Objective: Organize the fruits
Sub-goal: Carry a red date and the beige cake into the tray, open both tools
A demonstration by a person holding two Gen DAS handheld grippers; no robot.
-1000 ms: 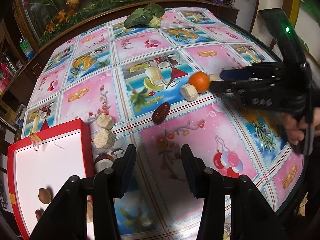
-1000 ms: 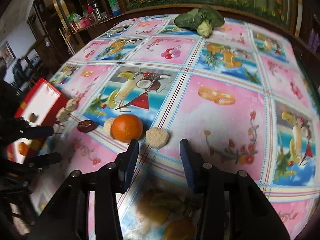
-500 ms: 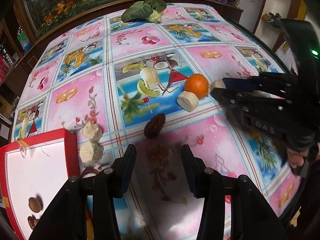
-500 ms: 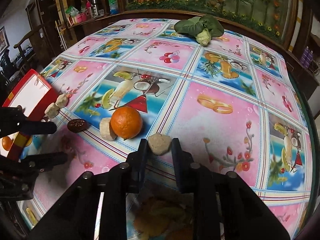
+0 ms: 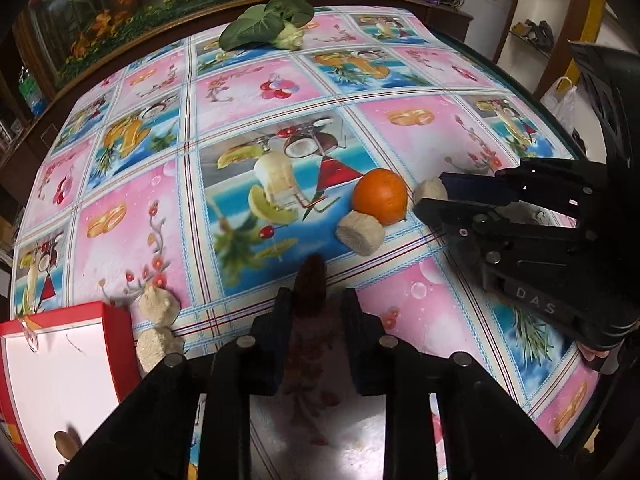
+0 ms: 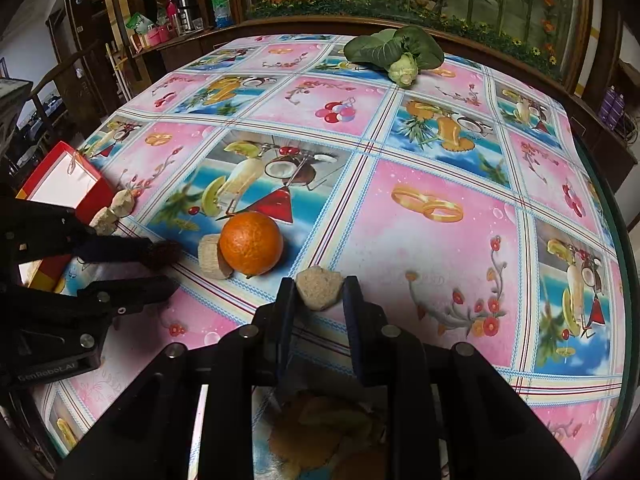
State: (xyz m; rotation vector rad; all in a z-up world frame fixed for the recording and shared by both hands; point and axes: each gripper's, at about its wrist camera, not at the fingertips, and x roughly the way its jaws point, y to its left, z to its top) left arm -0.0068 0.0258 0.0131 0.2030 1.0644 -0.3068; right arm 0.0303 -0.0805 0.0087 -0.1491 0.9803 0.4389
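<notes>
My left gripper [image 5: 314,306] has its fingers around a dark brown date [image 5: 310,286] on the tablecloth, narrowed but with gaps at its sides. My right gripper [image 6: 318,294] is shut on a beige heart-shaped chunk [image 6: 319,290], which also shows in the left wrist view [image 5: 430,191]. An orange [image 6: 251,242] sits left of it, also seen from the left wrist [image 5: 380,196], with a beige round slice [image 5: 359,233] against it. A red box [image 5: 52,376] with a white inside lies at the left and holds small brown fruits [image 5: 64,440].
Two more beige chunks [image 5: 158,324] lie by the red box's corner. A leafy green vegetable [image 6: 396,54] lies at the table's far side. The table edge [image 6: 608,208] curves down the right. Shelves with bottles [image 6: 180,12] stand beyond the far left.
My left gripper moved forward until the date sits between its narrowed fingers. My right gripper closed on the heart-shaped chunk and holds it.
</notes>
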